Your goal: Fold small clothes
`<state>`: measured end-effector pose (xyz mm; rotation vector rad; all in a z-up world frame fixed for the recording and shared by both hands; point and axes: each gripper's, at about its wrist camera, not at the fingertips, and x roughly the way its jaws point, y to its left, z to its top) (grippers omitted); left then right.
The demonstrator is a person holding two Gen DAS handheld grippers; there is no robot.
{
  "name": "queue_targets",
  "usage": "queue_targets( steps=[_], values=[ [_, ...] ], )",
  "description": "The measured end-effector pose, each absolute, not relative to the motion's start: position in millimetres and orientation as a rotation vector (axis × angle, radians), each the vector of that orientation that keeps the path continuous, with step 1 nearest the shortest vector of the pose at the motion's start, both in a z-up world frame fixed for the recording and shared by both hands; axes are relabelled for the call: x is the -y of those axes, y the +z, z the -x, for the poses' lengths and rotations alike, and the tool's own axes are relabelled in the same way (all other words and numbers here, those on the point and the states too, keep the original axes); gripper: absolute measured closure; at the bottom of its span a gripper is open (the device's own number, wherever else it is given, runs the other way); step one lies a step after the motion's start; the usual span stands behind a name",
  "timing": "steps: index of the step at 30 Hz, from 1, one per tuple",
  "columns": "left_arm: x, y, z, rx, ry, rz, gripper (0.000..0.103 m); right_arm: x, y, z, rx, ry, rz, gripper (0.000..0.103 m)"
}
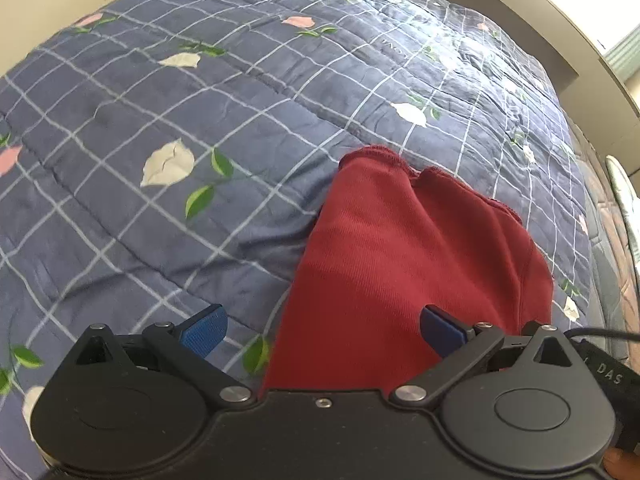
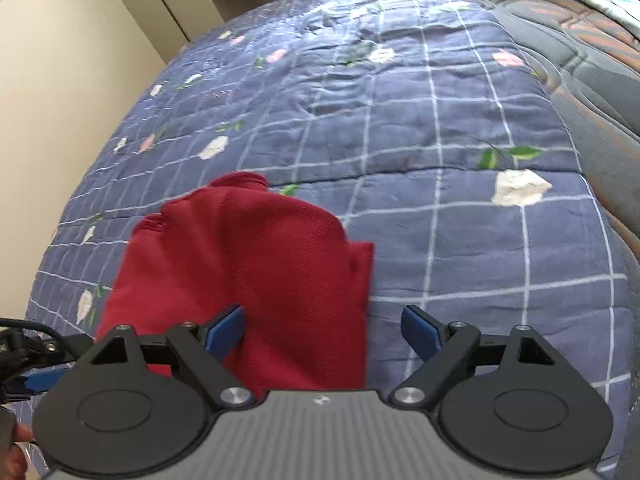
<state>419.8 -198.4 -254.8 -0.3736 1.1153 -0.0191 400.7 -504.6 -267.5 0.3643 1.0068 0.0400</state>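
The red garment (image 1: 404, 264) is seen lying on the checked quilt (image 1: 168, 92), running away lengthwise between the left gripper (image 1: 322, 332) and right gripper (image 2: 322, 330), both spread wide, apparently holding nothing.

We see a red garment (image 1: 404, 264) of matt knitted cloth with a fine diagonal rib and overstitched edges. It lies on a quilt (image 1: 168, 92) of soft, slightly sheeny cotton, stitched in lines and creased. The left gripper (image 1: 323, 328) has matt black plastic arms, shiny metal pivot pins and blue pads (image 1: 205, 330) with a fine grid texture. The right gripper (image 2: 322, 330) is alike, and its grey body looks ridged.
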Motion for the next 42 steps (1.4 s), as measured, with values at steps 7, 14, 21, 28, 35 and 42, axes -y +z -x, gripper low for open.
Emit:
queue_targets(
  steps=[7,14,21,28,35,42],
  values=[
    [195,-253,-420,-1.148,-0.008,0.381,0.001,508,-273,-394,-1.041,0.054,-0.333,0.000],
    [192,-253,-421,-1.147,0.001,0.363,0.001,506,-277,-393,-1.058,0.047,-0.339,0.000],
    [191,-258,-423,-1.159,0.013,0.354,0.001,505,-278,-395,-1.061,0.050,-0.337,0.000],
    [192,-271,-430,-1.192,0.008,0.333,0.001,505,-281,-396,-1.059,0.051,-0.364,0.000],
    [194,-280,-438,-1.217,-0.015,0.304,0.001,509,-286,-392,-1.062,0.038,-0.395,0.000],
    [201,-281,-442,-1.221,-0.026,0.284,0.001,509,-283,-385,-1.032,0.049,-0.392,0.009]
  ],
)
